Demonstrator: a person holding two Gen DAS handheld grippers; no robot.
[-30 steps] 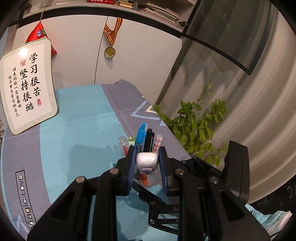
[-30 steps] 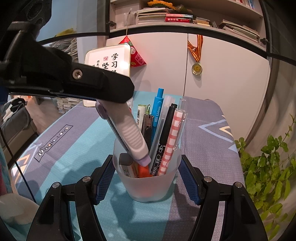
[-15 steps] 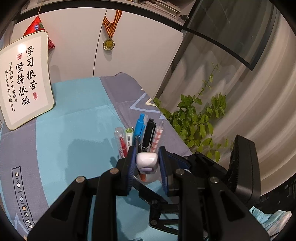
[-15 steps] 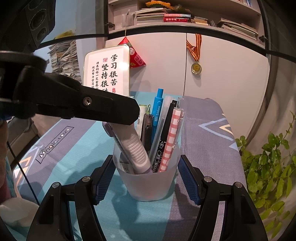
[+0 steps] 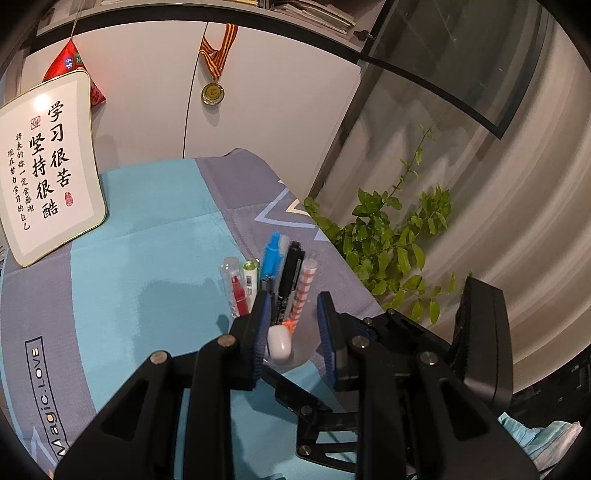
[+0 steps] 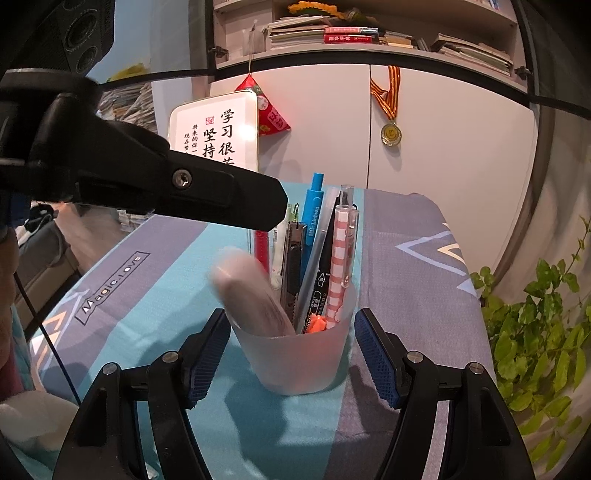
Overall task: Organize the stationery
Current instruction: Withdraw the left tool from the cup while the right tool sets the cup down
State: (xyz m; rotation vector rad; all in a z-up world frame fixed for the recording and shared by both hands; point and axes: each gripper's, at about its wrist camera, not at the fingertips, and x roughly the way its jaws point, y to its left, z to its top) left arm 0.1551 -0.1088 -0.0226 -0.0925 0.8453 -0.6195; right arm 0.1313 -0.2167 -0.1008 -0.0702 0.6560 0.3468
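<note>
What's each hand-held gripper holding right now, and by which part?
Right hand-held gripper: the frosted cup, clamped across its side walls. Left hand-held gripper: open, nothing held; the white item sits loose in the cup.

Probably home study: bookshelf (image 6: 369, 33), medal (image 6: 390, 133), calligraphy plaque (image 5: 44, 166).

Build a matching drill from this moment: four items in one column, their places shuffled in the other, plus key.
Items
1. frosted cup
2. medal
3. leafy plant
4. white item

Places
A. hangs on the cabinet door
B. leans inside the cup, blurred
C. beyond the table edge
D. clamped by the right claw

Pairs: 1-D, 2-A, 3-C, 4-B
</note>
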